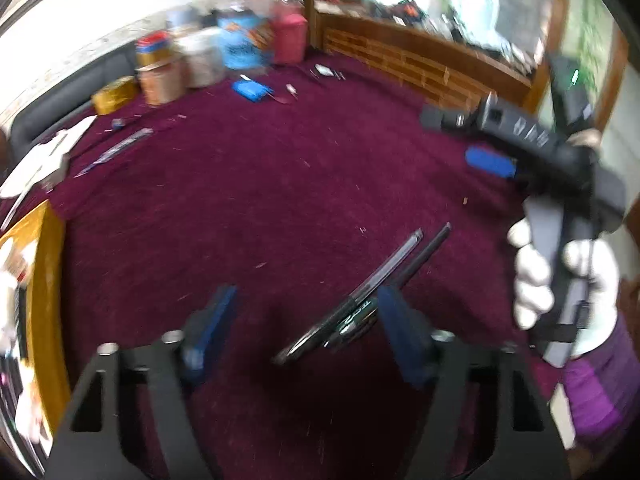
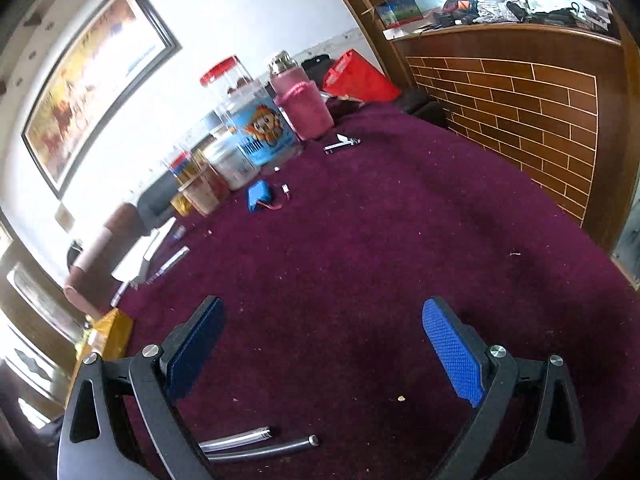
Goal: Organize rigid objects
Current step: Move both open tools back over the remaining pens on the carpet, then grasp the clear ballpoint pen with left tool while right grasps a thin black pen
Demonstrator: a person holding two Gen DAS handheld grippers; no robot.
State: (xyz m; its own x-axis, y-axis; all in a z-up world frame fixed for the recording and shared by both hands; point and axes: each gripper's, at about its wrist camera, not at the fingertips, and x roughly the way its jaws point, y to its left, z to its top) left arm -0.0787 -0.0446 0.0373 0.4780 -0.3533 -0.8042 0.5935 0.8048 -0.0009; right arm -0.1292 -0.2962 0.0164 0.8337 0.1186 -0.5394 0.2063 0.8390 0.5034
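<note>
Left wrist view: two slim pens (image 1: pixel 360 304) lie side by side on plush maroon bench (image 1: pixel 260 200), between spread fingers of left gripper (image 1: pixel 306 320).

Pens: one clear-barrelled, one matte black, both thin cylinders, nearer the right-hand pad, w/ no pad seen pressing them. Right gripper (image 2: pixel 324 352) fingers also spread wide, nothing between; textured blue pads (image 2: pixel 454 356); pens (image 2: pixel 256 444) sit low, just inside its left finger. Ahead of fingers: blue battery pack (image 2: pixel 260 198), clear plastic jars (image 2: pixel 248 120).

Landmark: battery pack (image 2: pixel 260 197) on the table cloth (image 2: pixel 380 240). Jars (image 2: pixel 256 128) directly behind it. Two pens (image 1: pixel 372 300) side by side, well in front. Papers (image 2: pixel 140 256) left of it.
</note>
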